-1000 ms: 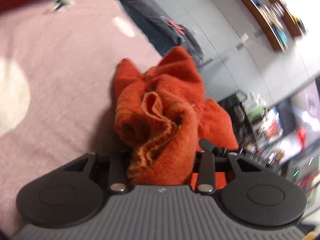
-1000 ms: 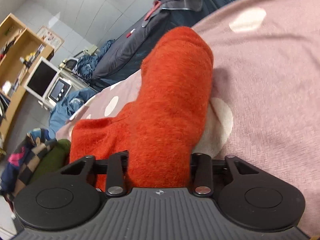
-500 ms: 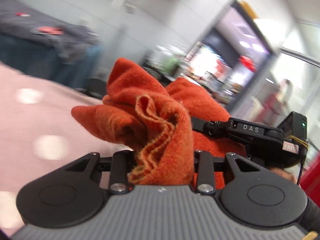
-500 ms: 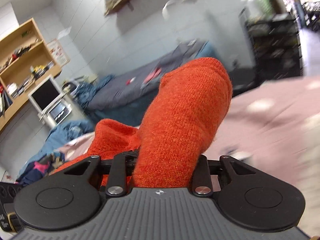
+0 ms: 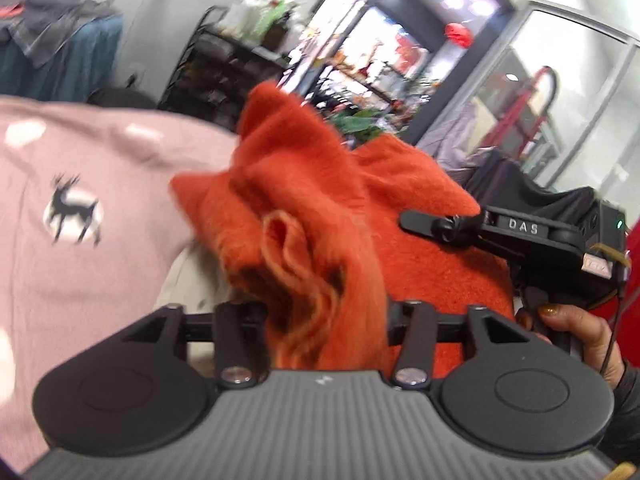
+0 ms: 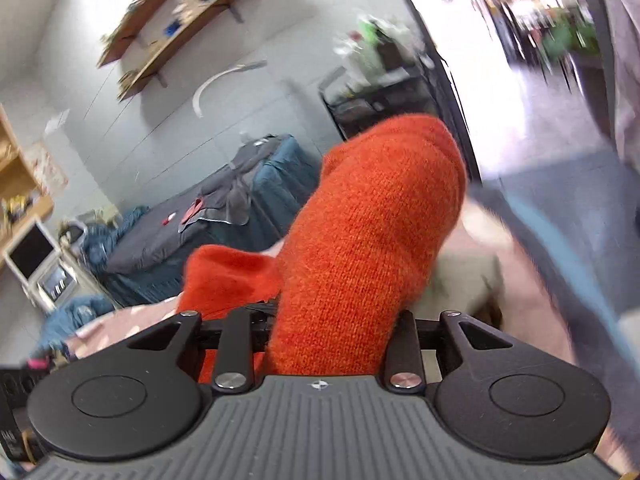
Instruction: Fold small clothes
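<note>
An orange knitted garment (image 5: pixel 320 200) hangs bunched between my two grippers, above the pink dotted blanket (image 5: pixel 80 152). My left gripper (image 5: pixel 324 312) has a crumpled hem of it between its fingers, and the jaws are opening. In the right wrist view, a thick roll of the orange garment (image 6: pixel 372 220) fills my right gripper (image 6: pixel 324 320), whose jaws are opening a little. From the left wrist view, the right gripper (image 5: pixel 436 226) shows at the right, pressed into the cloth, with a person's hand (image 5: pixel 576 328) on its handle. Cloth hides all the fingertips.
A beige folded cloth (image 6: pixel 464 276) lies on the blanket below the garment. A deer print (image 5: pixel 72 212) marks the blanket at the left. Behind stand a dark shelf rack (image 5: pixel 224 68), a bed with grey and blue covers (image 6: pixel 200 232), wall shelves (image 6: pixel 180 12) and glass doors (image 5: pixel 560 80).
Both grippers have lifted the orange garment off the blanket and swung it sideways. The views now face the room, the rack and the doorway. The left gripper has rolled.
</note>
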Demonstrator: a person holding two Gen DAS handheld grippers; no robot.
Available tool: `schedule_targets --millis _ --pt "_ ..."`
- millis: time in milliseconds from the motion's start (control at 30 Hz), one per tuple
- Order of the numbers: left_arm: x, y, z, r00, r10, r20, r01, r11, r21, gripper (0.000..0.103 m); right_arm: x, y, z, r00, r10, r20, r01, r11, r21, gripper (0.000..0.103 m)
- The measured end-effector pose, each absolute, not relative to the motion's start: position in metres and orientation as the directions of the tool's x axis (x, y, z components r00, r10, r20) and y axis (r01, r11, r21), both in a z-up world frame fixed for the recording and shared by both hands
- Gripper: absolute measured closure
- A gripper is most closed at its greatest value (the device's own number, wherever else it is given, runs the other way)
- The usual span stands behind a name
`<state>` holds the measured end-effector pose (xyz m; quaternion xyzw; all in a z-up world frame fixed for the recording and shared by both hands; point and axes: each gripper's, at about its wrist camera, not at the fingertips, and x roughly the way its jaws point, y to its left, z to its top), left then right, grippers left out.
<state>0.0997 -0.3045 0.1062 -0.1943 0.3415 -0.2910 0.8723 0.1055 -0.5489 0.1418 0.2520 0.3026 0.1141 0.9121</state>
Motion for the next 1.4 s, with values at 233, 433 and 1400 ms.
schedule_targets --millis 233,433,1400 --pt "0.112 -0.259 0.091 0.635 -0.584 -0.506 0.305 0.791 -0.531 0.027 0.106 -0.56 0.105 0.825 0.355 -0.439 -0.062 0.83 0.554 0.018" --pt "0.102 -0.243 0.128 0.664 -0.506 -0.55 0.347 0.861 -0.372 0.008 0.085 -0.553 0.135 0.825 0.242 -0.512 0.003 0.902 0.431 0.0" --pt "0.033 -0.316 0.215 0.667 -0.165 -0.727 0.516 0.806 0.289 0.0 0.017 -0.456 0.22 0.571 0.015 -0.821 -0.323 0.923 -0.208 0.0"
